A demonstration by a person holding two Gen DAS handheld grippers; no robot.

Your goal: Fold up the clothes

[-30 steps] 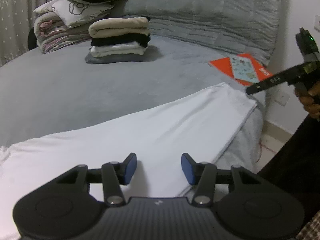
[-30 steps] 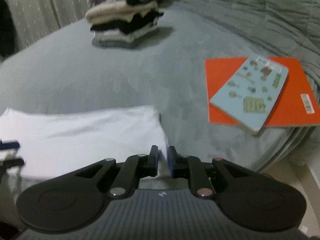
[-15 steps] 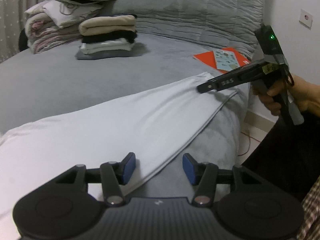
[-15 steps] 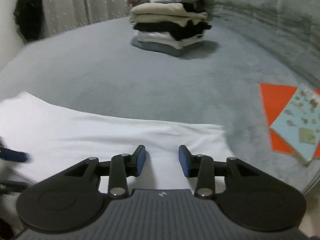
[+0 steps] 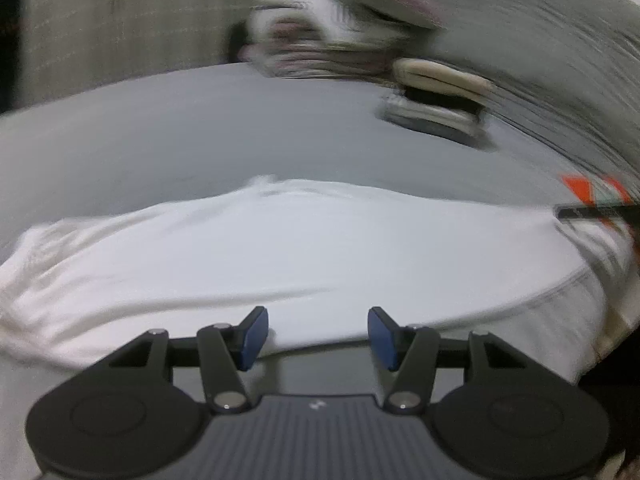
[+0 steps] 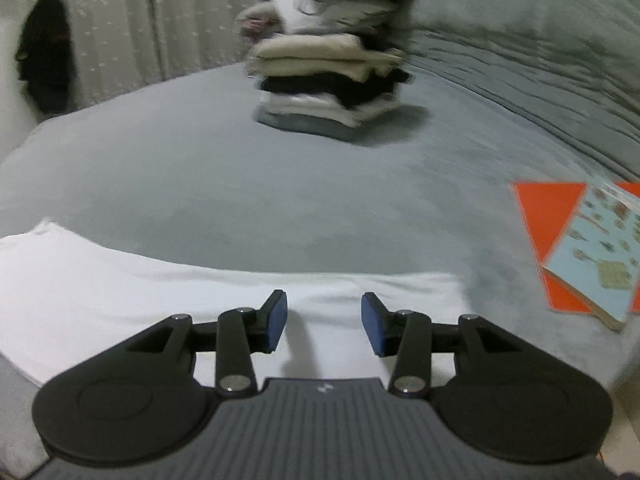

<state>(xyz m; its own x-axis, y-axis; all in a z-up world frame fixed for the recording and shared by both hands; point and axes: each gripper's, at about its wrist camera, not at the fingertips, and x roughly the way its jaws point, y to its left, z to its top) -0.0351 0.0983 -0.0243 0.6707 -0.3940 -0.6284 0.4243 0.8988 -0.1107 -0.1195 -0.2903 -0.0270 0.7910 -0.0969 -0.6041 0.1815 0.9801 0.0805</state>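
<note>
A white garment (image 5: 304, 252) lies flat along the near edge of the grey bed (image 5: 160, 148). My left gripper (image 5: 318, 330) hovers open over the garment's near hem, nothing between its blue pads. In the right wrist view the same garment (image 6: 140, 292) reaches to its right end just ahead of my right gripper (image 6: 324, 324). Its jaws are opening, with the cloth under them and not between the pads. A finger of the right gripper (image 5: 588, 211) shows at the far right of the left wrist view, over the garment's end.
A stack of folded clothes (image 6: 332, 88) sits mid-bed, with pillows and bedding (image 6: 344, 4) piled behind it. An orange book with a light blue one on it (image 6: 588, 244) lies at the right. A curtain (image 6: 140, 20) hangs behind. The quilted headboard (image 6: 540, 40) rises at the right.
My right jaws went from nearly shut to well apart, and that gripper shifted left over the garment's end. The left gripper swung left and now faces across the garment, still open.
</note>
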